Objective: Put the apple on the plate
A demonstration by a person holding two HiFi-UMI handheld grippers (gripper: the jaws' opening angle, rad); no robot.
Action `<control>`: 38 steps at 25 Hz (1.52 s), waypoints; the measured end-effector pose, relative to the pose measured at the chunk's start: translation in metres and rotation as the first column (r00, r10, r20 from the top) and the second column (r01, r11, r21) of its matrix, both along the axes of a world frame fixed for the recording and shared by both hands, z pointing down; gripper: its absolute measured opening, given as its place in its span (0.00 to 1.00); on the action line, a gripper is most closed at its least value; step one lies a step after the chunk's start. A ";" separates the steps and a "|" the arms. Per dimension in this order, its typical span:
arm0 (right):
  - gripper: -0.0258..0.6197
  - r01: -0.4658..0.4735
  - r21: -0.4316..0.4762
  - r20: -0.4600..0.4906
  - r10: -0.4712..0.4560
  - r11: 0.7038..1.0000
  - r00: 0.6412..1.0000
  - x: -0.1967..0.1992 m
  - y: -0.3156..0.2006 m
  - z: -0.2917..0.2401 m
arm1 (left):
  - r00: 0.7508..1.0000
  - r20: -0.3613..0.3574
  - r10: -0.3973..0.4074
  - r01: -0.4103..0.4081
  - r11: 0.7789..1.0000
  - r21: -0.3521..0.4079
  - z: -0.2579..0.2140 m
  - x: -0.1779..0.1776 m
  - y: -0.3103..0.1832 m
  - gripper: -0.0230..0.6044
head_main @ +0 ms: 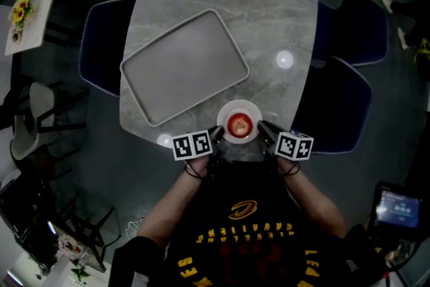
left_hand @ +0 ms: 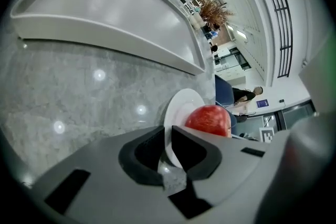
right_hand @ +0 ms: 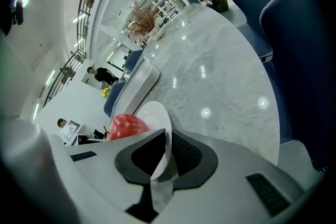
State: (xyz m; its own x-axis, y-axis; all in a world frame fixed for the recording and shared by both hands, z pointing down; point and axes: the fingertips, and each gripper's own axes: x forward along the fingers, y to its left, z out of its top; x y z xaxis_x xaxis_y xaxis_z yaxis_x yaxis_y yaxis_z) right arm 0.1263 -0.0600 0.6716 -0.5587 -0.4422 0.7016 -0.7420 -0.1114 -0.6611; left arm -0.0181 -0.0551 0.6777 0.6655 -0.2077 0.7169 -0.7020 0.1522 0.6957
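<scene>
Left forearm (head_main: 169,203) and right forearm (head_main: 314,201) reach forward side by side. Left gripper (head_main: 218,134) and right gripper (head_main: 264,128) angle downward, jaws clamped on opposite rims of the plate (head_main: 240,105).

table (head_main: 282,10): grey marble-look stone, polished, glossy | tray (head_main: 185,64): grey plastic look, smooth, matt | plate (head_main: 224,112): white, glazed, glossy | apple (head_main: 239,124): red skin, shiny

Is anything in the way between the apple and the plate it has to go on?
Nothing visible is: the apple already sits on the plate. The left hand-held gripper and the right hand-held gripper each clamp the plate's rim, on opposite sides; neither holds the apple.
</scene>
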 end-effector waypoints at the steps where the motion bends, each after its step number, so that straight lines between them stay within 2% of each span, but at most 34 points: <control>1: 0.11 -0.004 -0.004 0.007 0.004 1.000 1.000 0.000 -0.002 -0.002 | 1.000 -0.007 -0.002 0.002 1.000 -0.001 -0.002 0.000 -0.001 0.11; 6: 0.11 -0.019 -0.006 0.051 0.019 1.000 0.999 -0.005 -0.013 -0.020 | 0.998 -0.054 -0.040 0.041 0.999 0.005 -0.021 -0.006 -0.011 0.10; 13: 0.10 -0.011 0.033 0.124 0.007 0.999 0.992 -0.026 -0.046 -0.051 | 0.984 -0.132 -0.121 0.130 0.990 0.062 -0.059 -0.028 -0.040 0.09; 20: 0.10 -0.024 0.067 0.215 0.009 0.997 0.977 -0.061 -0.083 -0.077 | 0.954 -0.206 -0.217 0.245 0.962 0.123 -0.089 -0.064 -0.073 0.08; 25: 0.10 -0.020 0.099 0.282 -0.008 0.995 0.959 -0.092 -0.109 -0.093 | 0.934 -0.249 -0.258 0.301 0.941 0.155 -0.104 -0.090 -0.093 0.07; 32: 0.10 0.001 0.164 0.297 -0.050 0.986 0.954 -0.124 -0.147 -0.113 | 0.917 -0.284 -0.280 0.344 0.915 0.210 -0.124 -0.121 -0.124 0.07; 38: 0.10 -0.020 0.128 0.307 -0.020 0.992 0.952 -0.141 -0.164 -0.101 | 0.913 -0.280 -0.298 0.365 0.902 0.231 -0.117 -0.140 -0.142 0.07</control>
